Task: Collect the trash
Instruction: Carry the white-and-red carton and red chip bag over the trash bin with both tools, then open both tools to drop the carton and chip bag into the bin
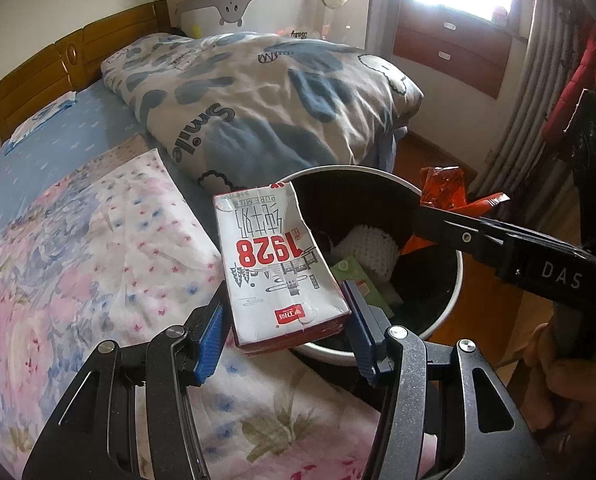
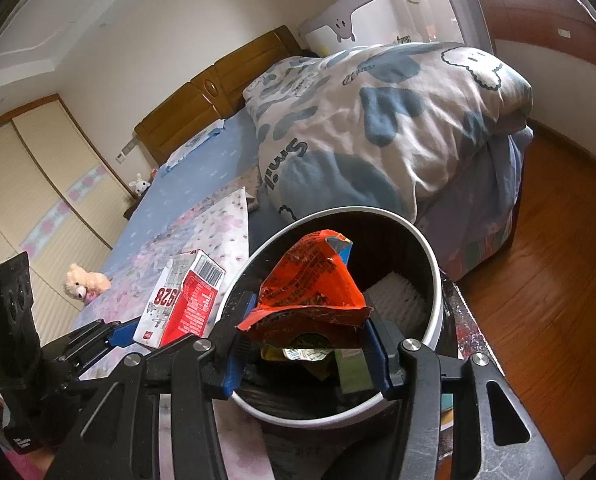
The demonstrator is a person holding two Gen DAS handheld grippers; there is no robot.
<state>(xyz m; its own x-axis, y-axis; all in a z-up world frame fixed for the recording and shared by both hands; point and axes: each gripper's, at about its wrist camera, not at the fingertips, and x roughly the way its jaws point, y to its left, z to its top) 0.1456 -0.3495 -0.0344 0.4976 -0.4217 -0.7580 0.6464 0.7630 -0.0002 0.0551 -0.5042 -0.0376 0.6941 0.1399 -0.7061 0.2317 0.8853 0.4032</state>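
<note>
My left gripper [image 1: 285, 328] is shut on a white and red milk carton [image 1: 277, 264] marked 1928, held at the left rim of a white-rimmed bin [image 1: 456, 280] with a black liner. My right gripper [image 2: 304, 344] is shut on a crumpled orange snack wrapper [image 2: 310, 280] held over the bin [image 2: 434, 320] opening. In the left wrist view the wrapper [image 1: 444, 192] and the right gripper reach in from the right. In the right wrist view the carton [image 2: 181, 300] and the left gripper [image 2: 109, 336] show at the left. White, green and yellow trash lies inside the bin.
The bed with a floral sheet [image 1: 77, 260] and blue sheet lies left of the bin. A folded cloud-print quilt [image 1: 265, 100] sits behind it. Wooden floor [image 2: 546, 280] is to the right. A plush toy [image 2: 83, 282] lies on the bed. A crib rail and drawers stand at the back.
</note>
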